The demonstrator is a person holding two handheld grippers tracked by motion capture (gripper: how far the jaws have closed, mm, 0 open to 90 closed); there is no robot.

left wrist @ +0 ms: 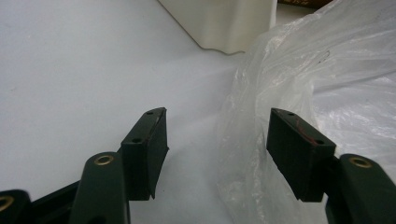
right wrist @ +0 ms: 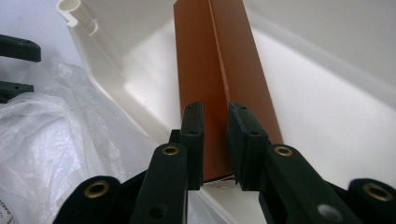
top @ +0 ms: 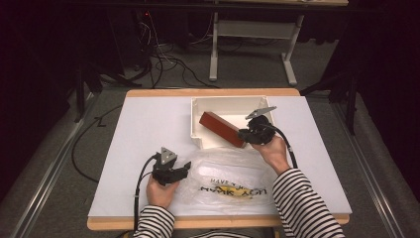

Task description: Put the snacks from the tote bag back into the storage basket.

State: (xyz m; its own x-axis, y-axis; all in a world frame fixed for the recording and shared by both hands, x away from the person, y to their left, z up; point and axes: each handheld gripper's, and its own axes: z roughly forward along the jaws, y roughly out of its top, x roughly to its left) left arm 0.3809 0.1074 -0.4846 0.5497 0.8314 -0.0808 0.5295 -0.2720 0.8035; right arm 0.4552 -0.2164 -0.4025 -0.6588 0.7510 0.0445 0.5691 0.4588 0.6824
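Observation:
A long red-brown box [top: 221,128] lies slanted in the white tray [top: 233,103], its near end over the tray's front wall. My right gripper [top: 246,134] is shut on that near end; in the right gripper view the jaws pinch the box [right wrist: 219,70] at my gripper [right wrist: 215,140]. A clear plastic bag [top: 230,173] with black and yellow print lies flat on the table in front of the tray. My left gripper [top: 184,167] rests at the bag's left edge, open, with the bag's edge [left wrist: 280,70] between its fingers [left wrist: 299,144].
The white tabletop [top: 148,129] has bare room to the left of the tray. The tray's outer wall [left wrist: 224,23] stands beyond the left gripper. Cables trail off the table's front edge; table legs and wires stand on the floor beyond.

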